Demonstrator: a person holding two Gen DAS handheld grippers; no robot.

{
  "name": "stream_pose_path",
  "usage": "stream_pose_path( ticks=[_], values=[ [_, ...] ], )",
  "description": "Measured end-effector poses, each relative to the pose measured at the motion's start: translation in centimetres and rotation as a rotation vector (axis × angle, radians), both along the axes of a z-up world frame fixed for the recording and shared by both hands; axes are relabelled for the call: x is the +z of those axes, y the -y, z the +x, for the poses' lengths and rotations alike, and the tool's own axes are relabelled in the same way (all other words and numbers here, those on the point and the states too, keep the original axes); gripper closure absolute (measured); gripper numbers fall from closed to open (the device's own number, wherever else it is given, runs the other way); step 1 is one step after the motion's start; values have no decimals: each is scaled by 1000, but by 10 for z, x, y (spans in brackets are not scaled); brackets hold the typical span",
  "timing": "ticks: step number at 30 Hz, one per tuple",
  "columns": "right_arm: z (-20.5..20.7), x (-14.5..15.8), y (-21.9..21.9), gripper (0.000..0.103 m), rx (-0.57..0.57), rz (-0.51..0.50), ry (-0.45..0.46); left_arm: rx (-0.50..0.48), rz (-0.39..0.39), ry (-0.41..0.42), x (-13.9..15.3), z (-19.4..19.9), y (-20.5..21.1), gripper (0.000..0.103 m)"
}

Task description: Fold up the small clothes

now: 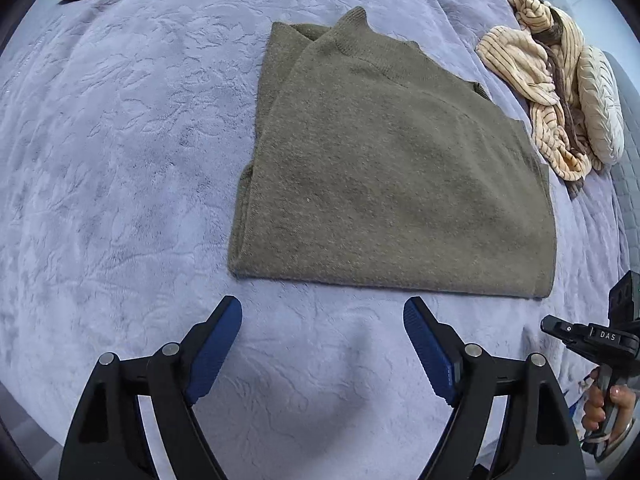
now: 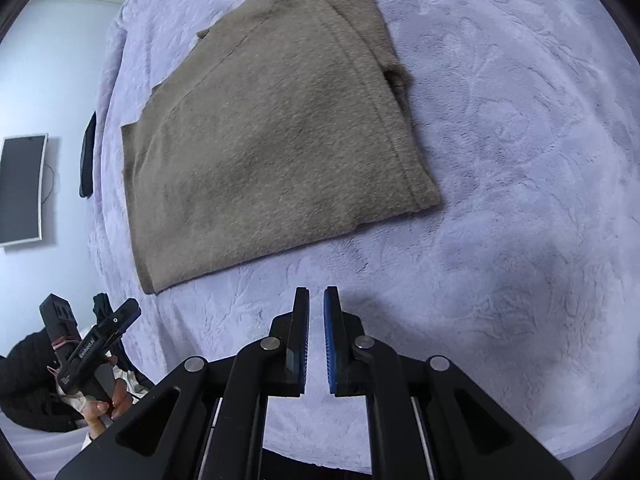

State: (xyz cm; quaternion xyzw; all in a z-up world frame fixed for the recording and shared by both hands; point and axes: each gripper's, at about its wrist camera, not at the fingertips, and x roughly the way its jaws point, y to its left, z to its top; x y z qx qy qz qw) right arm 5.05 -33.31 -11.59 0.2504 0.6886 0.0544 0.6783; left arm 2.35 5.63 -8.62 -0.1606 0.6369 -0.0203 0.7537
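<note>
Across the whole scene spreads a lavender plush blanket [image 1: 120, 160], embossed with a leafy pattern. At its middle lies the olive-brown knitted garment [image 1: 384, 184], folded into a flat, roughly rectangular packet with its layered edges showing at the far end. Near the garment's far right corner, seen from the left wrist, sits a rumpled pile of cream striped clothes [image 1: 548, 92], apart from the packet. The left gripper [image 1: 322, 344] hangs just short of the garment's near edge, its blue-padded fingers spread wide over bare blanket. The right gripper [image 2: 316, 336] hovers near the same edge, fingers drawn together with nothing between them. On the wall hangs a dark screen [image 2: 22, 190].
</note>
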Motion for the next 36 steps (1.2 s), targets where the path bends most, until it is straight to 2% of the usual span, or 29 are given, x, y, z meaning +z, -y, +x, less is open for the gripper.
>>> stream_pose_path(
  ticks=[4, 5, 7, 8, 14, 19, 22, 32, 34, 36],
  values=[
    [-3, 10, -21, 93, 61, -11, 5, 3, 23, 3, 12, -9, 20, 19],
    [-3, 13, -26, 84, 80, -20, 6, 3, 37, 3, 14, -11, 26, 19],
    [-6, 17, -33, 34, 114, -42, 7, 5, 69, -11, 18, -16, 36, 19],
    [-7, 20, -37, 28, 130, -55, 12, 8, 82, -18, 19, -19, 39, 19],
    [-19, 35, -52, 24, 227, -123, 27, -1, 132, -53, 25, -33, 56, 19],
    [-25, 40, -49, 22, 256, -164, 36, -29, 157, -67, 28, -39, 70, 19],
    [-27, 43, -47, 18, 270, -177, 53, -46, 151, -90, 27, -39, 79, 19],
    [-38, 44, -41, 16, 286, -203, 89, -58, 134, -109, 35, -42, 100, 19],
    [-39, 42, -38, 0, 284, -199, 80, -51, 132, -113, 35, -43, 103, 19],
    [-41, 41, -36, 0, 286, -196, 80, -38, 126, -117, 36, -45, 104, 19]
  ],
)
